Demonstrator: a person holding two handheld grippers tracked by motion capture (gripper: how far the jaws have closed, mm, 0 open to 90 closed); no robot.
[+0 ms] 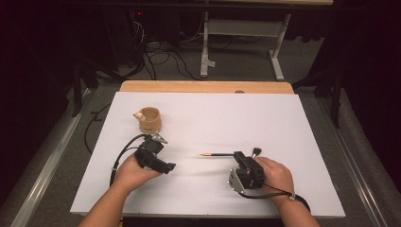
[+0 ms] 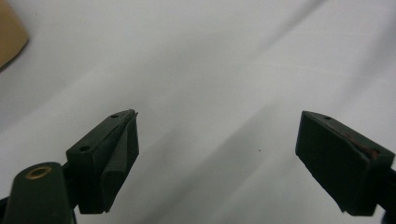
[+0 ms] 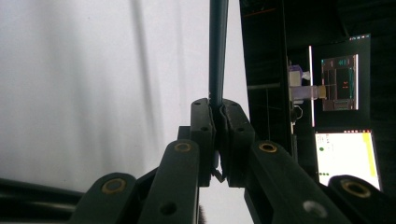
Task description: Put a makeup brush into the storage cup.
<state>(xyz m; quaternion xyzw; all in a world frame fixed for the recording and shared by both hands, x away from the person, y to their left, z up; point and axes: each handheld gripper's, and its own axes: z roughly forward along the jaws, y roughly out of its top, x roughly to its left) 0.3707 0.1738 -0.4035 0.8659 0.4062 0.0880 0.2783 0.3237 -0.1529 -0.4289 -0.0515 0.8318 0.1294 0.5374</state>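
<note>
A thin dark brush [image 1: 220,154] lies level just above the white table sheet [image 1: 213,118], its orange tip pointing left and its bristles by my right hand. My right gripper [image 1: 240,158] is shut on its handle [image 3: 218,46], which runs straight up from between the closed jaws in the right gripper view. My left gripper [image 1: 158,158] is held low over the sheet at the left, jaws wide apart with nothing between them [image 2: 219,135]. Just beyond it stands a tan cup-like holder [image 1: 150,119], whose edge [image 2: 9,37] shows in the left gripper view.
The sheet covers a wooden table whose far edge [image 1: 203,86] shows at the back. Beyond it, on the floor, are a white table frame [image 1: 241,28] and cables [image 1: 161,56]. Lit screens [image 3: 345,158] stand off to the side.
</note>
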